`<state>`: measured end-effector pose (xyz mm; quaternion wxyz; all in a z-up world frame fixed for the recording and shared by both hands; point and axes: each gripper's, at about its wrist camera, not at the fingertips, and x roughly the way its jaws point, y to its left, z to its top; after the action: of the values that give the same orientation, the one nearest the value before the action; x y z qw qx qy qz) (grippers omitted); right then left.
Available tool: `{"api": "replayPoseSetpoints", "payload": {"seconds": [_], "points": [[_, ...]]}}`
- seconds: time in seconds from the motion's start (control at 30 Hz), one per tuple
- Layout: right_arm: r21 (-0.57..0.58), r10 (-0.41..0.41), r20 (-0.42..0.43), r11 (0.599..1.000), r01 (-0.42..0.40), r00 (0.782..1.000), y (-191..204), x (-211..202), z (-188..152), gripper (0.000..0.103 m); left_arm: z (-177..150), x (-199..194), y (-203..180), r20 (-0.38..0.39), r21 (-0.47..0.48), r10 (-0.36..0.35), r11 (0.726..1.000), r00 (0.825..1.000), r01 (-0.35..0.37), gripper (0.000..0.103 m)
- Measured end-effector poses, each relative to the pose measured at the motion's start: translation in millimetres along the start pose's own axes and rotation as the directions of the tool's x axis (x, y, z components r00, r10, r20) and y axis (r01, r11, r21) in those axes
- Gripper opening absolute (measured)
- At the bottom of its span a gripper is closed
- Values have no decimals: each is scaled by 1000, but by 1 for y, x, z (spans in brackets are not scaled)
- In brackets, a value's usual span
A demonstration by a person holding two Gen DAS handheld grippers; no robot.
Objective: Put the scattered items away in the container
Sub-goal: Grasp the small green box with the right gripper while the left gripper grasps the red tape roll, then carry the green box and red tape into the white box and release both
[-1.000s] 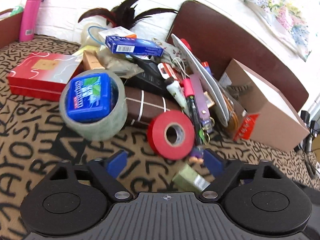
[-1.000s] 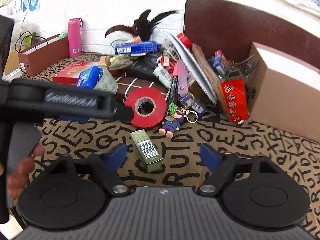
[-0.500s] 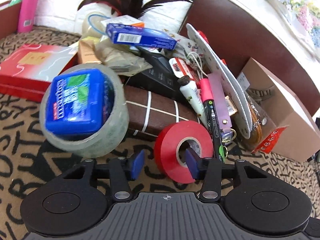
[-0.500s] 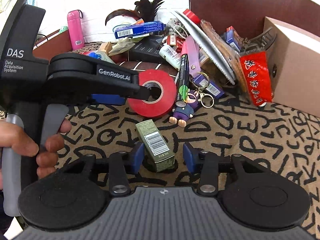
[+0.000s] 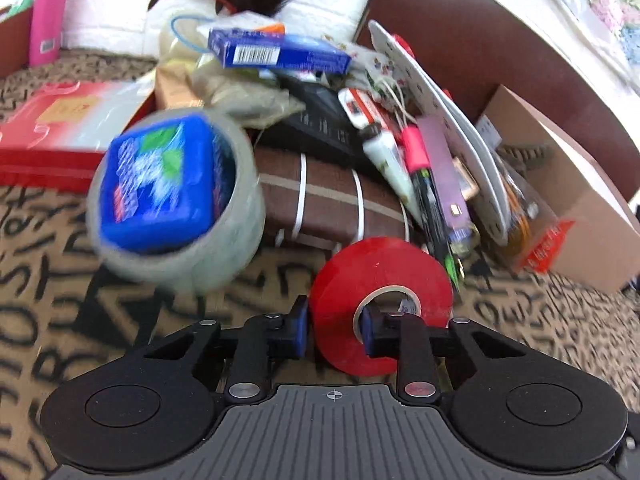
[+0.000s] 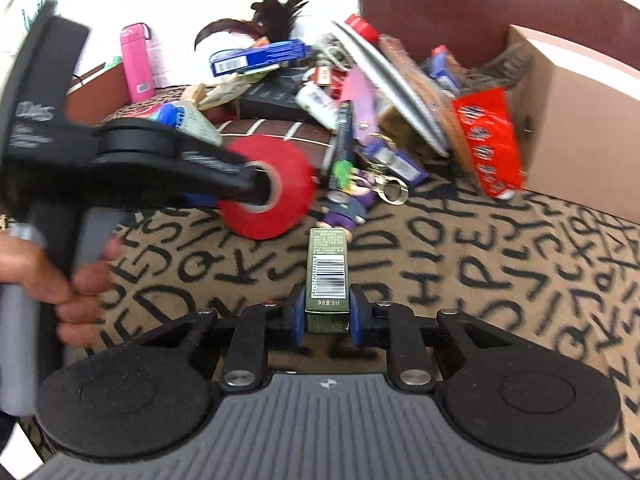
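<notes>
My left gripper [image 5: 334, 334] is shut on a red tape roll [image 5: 380, 280], one finger through its core and one on its outer face. The roll also shows in the right wrist view [image 6: 268, 188], held off the patterned cloth. My right gripper [image 6: 326, 318] is shut on a small green box [image 6: 327, 276] with a barcode, lying along the fingers. A brown cardboard box [image 6: 580, 120] stands open at the right, also in the left wrist view [image 5: 568, 200].
A pile of items lies behind: a clear tape roll holding a blue pack [image 5: 168, 196], a red flat box [image 5: 60, 136], a blue carton [image 5: 280, 52], a brown bundle [image 5: 328, 200], a figurine keychain [image 6: 348, 200], a red packet [image 6: 488, 140], a pink bottle [image 6: 138, 64].
Both grippers have closed: the left on the red tape roll and lifted it, the right on the green box, which now lies straight between the fingers.
</notes>
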<state>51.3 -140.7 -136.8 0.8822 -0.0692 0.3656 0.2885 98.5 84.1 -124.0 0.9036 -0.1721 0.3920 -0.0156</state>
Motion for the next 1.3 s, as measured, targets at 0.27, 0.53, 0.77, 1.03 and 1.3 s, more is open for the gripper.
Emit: {"api": "replayPoseSetpoints", "payload": {"seconds": [0.27,0.53,0.77,1.03,1.3], "points": [[21,-80,-11,997,80,997,-15,-38,-27,25,-33,-38,-6,-104,79,-74,993,992,83,25],[43,-94,-14,995,95,995,-16,-49,-40,25,-43,-40,-23,-121,136,-64,987,991,80,48],[55,-92,-13,994,93,996,-17,-48,-39,25,-44,-40,-26,-128,182,-52,980,990,75,46],[57,-89,-14,994,90,996,-18,-44,-38,26,-49,-36,-33,-124,269,-32,961,992,65,47],[75,-89,-22,993,90,996,-18,-41,-38,26,-52,-33,-37,-101,312,-9,949,995,40,45]]}}
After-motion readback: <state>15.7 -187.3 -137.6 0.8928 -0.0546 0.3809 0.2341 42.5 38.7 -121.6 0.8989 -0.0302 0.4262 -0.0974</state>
